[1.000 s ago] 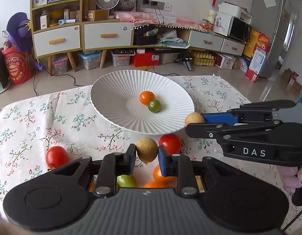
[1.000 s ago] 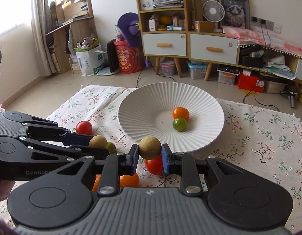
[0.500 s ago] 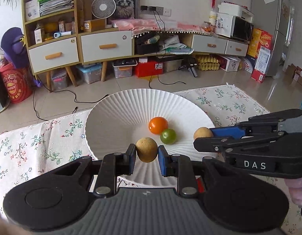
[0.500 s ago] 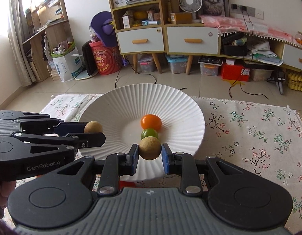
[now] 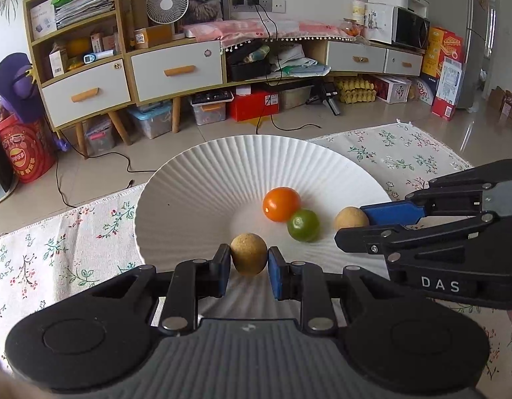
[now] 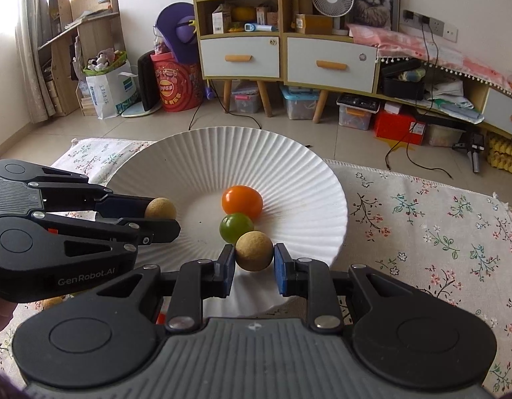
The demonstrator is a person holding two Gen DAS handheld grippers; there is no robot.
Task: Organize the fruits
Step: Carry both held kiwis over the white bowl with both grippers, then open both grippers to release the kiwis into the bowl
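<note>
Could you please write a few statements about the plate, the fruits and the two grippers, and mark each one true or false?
1. Each gripper holds a tan round fruit. True: the left gripper grips one tan fruit, and the right gripper grips the other tan fruit.
2. The white plate is bare. False: an orange tomato and a green tomato lie in it.
3. The two tomatoes touch each other. True.
4. The plate sits on a plain wooden board. False: it rests on a floral cloth.
5. The right gripper's jaws stand wide open. False: they are shut on the fruit.
</note>
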